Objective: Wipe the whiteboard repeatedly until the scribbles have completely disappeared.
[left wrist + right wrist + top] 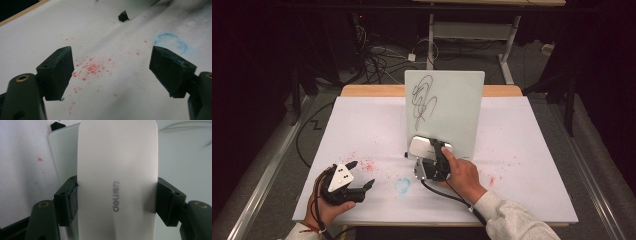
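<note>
Hidden parts: the lower edge of the whiteboard (444,112) is covered in the high view by the eraser (423,148) and the right gripper (435,159); the right gripper's fingertips cannot be made out there, behind the person's right hand (464,176).
Cut off: in the right gripper view the eraser (117,177) runs out of the bottom edge, and the whiteboard (182,152) behind it runs out of the top and right edges.
Hard to make out: the room beyond the tabletop (362,130) is dark; only cables and table legs on the floor can be told.
Right fingers: the pads (71,200) press on both long sides of the white eraser, closed tightly on it, with the printed "deli" mark facing the camera.
Left fingers: spread wide, pads (58,72) well apart with nothing between them; the left gripper (357,180) rests in the left hand (324,207) low over the tabletop's near left part.
Eraser position: at the foot of the upright whiteboard, near its lower left corner; whether it touches the board cannot be told.
Whiteboard: stands upright in a small black foot (123,16), with a black scribble (422,100) on its left half.
Tabletop marks: red specks (91,68) below the left gripper and a faint blue ring (171,42) just beside its right finger.
</note>
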